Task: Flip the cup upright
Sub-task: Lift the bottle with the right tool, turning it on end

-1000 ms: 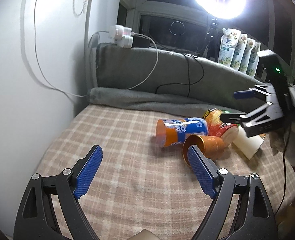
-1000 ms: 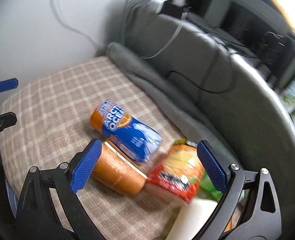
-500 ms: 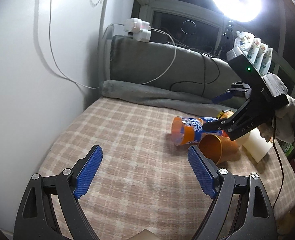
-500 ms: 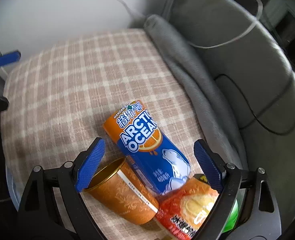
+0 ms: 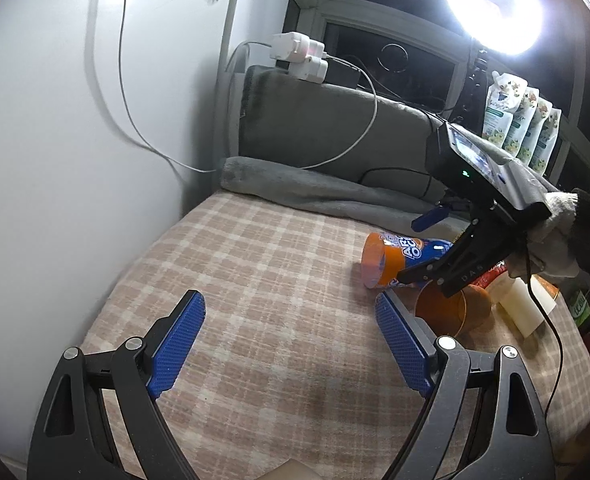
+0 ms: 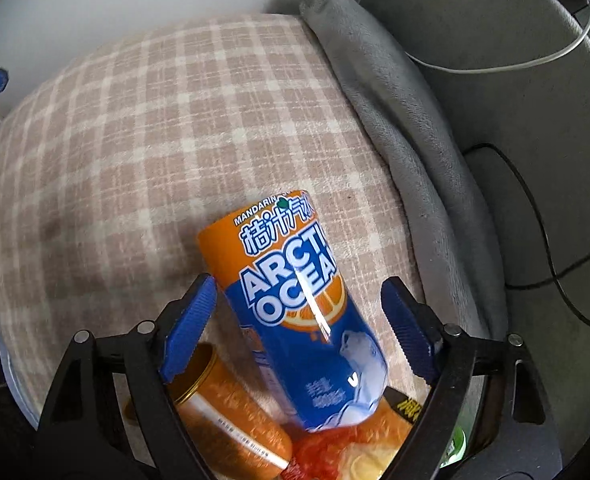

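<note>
Orange-blue cup (image 6: pixel 295 312) between right gripper (image 6: pixel 299 328) fingers

Left wrist view: we look low across the plaid bed (image 5: pixel 255 280) toward the window, well back from the drink cup (image 5: pixel 399 260).
Right wrist view: we look steeply down, close over the same drink cup (image 6: pixel 295 304).
Shared: bed, cup, grey blanket (image 6: pixel 395 128).

Black gripper frames, silver screws, blue ribbed fingers (image 5: pixel 179 344); grey glove (image 5: pixel 551 236).
</note>
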`<state>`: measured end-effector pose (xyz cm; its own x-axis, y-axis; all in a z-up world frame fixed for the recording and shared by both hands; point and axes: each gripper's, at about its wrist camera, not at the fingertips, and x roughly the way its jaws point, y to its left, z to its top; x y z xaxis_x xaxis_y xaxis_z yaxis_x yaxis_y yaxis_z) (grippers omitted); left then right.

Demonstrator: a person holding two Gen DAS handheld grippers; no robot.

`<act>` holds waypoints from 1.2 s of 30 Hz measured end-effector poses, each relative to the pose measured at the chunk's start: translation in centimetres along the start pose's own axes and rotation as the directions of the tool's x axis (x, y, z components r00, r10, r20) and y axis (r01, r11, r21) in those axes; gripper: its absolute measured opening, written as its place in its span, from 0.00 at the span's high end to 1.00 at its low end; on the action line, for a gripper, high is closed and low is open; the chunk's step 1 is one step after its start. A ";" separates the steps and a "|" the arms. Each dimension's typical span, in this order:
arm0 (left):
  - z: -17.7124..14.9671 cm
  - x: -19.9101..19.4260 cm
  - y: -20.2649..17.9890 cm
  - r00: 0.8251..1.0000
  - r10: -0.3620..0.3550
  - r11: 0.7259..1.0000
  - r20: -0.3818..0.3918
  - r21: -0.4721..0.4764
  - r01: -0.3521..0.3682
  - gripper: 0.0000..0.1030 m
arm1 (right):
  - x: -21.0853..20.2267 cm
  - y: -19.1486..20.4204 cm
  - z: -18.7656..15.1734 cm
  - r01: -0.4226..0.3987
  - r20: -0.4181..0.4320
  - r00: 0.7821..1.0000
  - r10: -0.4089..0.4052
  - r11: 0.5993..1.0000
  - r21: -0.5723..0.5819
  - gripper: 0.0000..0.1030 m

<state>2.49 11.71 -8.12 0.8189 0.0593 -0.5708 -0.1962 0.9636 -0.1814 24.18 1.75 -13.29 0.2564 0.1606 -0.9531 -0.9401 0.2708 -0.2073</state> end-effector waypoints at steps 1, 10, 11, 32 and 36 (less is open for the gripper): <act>0.0 0.0 0.0 1.000 0.000 1.000 0.000 -0.001 0.000 0.15 | 0.2 -0.1 0.1 0.000 -0.002 1.000 0.000 1.000 -0.003 0.16; 0.1 0.1 0.1 1.000 0.000 1.000 0.001 -0.001 0.000 0.15 | 1.8 -1.7 0.3 0.053 -0.004 0.999 -0.053 0.998 0.022 0.39; 0.1 0.1 0.1 1.000 0.000 1.000 0.002 0.000 0.000 0.15 | 1.4 -2.0 0.5 0.054 0.007 0.998 -0.055 0.998 0.033 0.39; 0.3 -2.8 -3.2 0.997 -0.061 0.996 0.056 0.068 0.057 0.15 | -13.2 0.9 -6.7 -0.046 0.356 0.932 -0.075 0.947 0.318 0.43; 0.0 -3.6 -4.4 0.994 -0.090 0.992 0.059 0.093 0.084 0.15 | -15.2 2.5 -10.1 -0.095 0.386 0.921 -0.055 0.929 0.358 0.43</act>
<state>0.41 7.24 -5.23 0.8638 -0.0123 -0.5037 -0.0754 0.9853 -0.1534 15.63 -9.58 -1.51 0.3742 0.4996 -0.7812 -0.8172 0.5759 -0.0232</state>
